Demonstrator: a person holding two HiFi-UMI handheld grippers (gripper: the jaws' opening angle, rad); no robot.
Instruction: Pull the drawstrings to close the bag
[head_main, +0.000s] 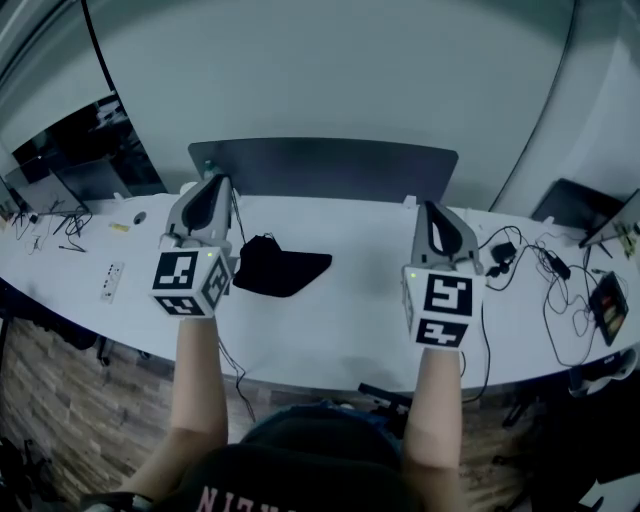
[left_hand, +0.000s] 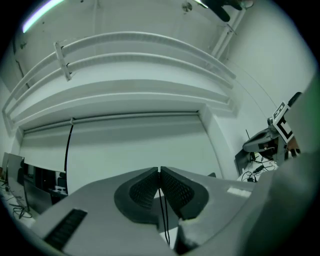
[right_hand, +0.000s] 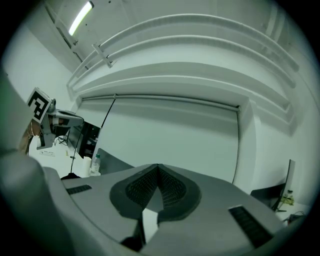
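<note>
A black drawstring bag (head_main: 281, 268) lies flat on the white table (head_main: 350, 330), just right of my left gripper (head_main: 217, 184). In the left gripper view the left gripper (left_hand: 159, 173) points up at the wall, and its jaws are shut on two thin black strands of the drawstring (left_hand: 163, 212), which hang down between the pads. A thin cord (head_main: 238, 225) runs from this gripper toward the bag. My right gripper (head_main: 432, 208) is raised over the table's right half, well away from the bag. Its jaws (right_hand: 158, 168) are shut with nothing between them.
A dark divider panel (head_main: 320, 165) stands behind the bag. A power strip (head_main: 111, 280) and cables lie at the left. More cables (head_main: 555, 290) and a small device (head_main: 609, 302) lie at the right. A bottle (right_hand: 96, 163) stands on the table.
</note>
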